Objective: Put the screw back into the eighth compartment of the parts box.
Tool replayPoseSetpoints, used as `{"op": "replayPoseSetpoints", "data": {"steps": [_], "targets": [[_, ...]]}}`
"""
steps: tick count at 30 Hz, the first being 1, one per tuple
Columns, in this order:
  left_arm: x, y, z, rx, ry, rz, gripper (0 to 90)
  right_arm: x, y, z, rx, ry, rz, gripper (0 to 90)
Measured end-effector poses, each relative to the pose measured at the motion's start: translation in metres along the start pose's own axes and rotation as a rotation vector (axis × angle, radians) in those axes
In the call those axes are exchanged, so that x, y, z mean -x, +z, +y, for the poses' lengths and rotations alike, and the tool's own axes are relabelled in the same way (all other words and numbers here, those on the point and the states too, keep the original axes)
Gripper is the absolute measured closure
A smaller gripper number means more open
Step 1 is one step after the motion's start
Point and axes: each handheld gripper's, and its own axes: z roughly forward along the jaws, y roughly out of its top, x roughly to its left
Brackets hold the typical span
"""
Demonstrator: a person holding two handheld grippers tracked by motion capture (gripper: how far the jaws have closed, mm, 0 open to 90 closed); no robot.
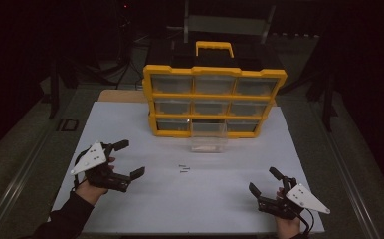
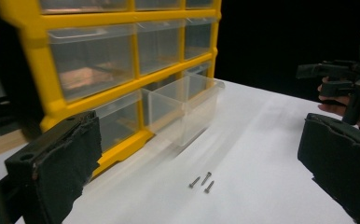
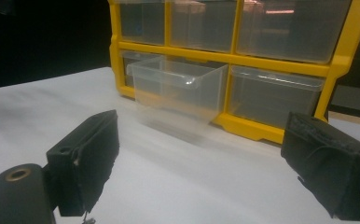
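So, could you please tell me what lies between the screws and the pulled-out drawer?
Nothing: in the high view, bare white table separates the screws from the drawer. The left gripper view shows the same.

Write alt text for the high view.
Three small metal screws lie on a white table between two open black grippers, left and right. Behind them, a clear plastic drawer is pulled out of a yellow nine-drawer organiser.
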Motion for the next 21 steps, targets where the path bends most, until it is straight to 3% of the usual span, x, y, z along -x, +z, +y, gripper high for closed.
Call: {"op": "replayPoseSetpoints", "data": {"steps": [15,21], "targets": [[-0.007,0.059,0.023,-0.106,0.004,-0.084,0.0,0.000,0.002,-0.001,-0.005,0.012,0.014,11.5],[-0.010,0.082,0.030,-0.136,0.006,-0.095,0.0,0.000,0.002,-0.002,-0.009,0.012,0.023,11.5]]}}
